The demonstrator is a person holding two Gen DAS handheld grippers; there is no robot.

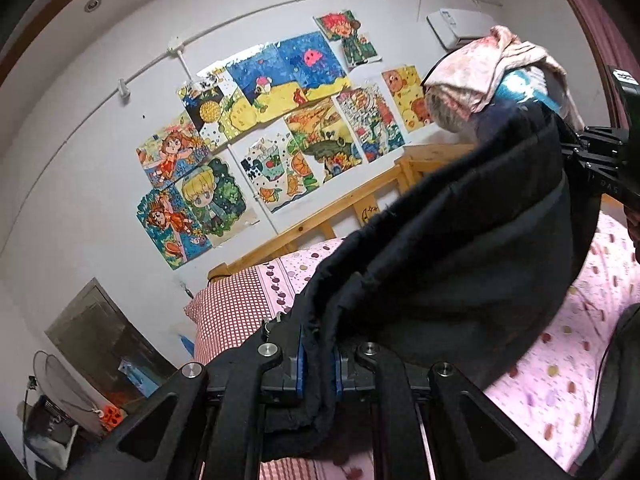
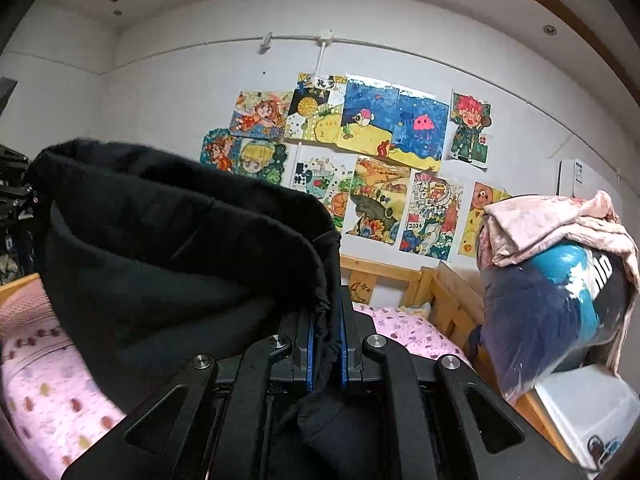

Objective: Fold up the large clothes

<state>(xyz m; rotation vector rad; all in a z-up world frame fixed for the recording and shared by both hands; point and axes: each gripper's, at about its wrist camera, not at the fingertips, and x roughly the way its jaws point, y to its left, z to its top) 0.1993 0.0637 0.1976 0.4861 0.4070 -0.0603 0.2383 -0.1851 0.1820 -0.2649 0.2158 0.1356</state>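
Here both the left gripper (image 1: 319, 364) and right gripper (image 2: 327, 354) have jaws clamped on the black garment (image 1: 460, 240).

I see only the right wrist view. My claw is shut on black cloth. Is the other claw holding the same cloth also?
Observer: Yes. The left claw is shut on an edge of the same large black fabric garment, which hangs between both claws above the pink dotted bed sheet.
Operator: What lies under the left side? My view is blocked there.
Observer: A red-and-white checked pillow lies at the head of the bed, beside the left claw.
Operator: Is the right claw visible from there?
Observer: Partly; its black body shows at the right edge, where the garment ends.
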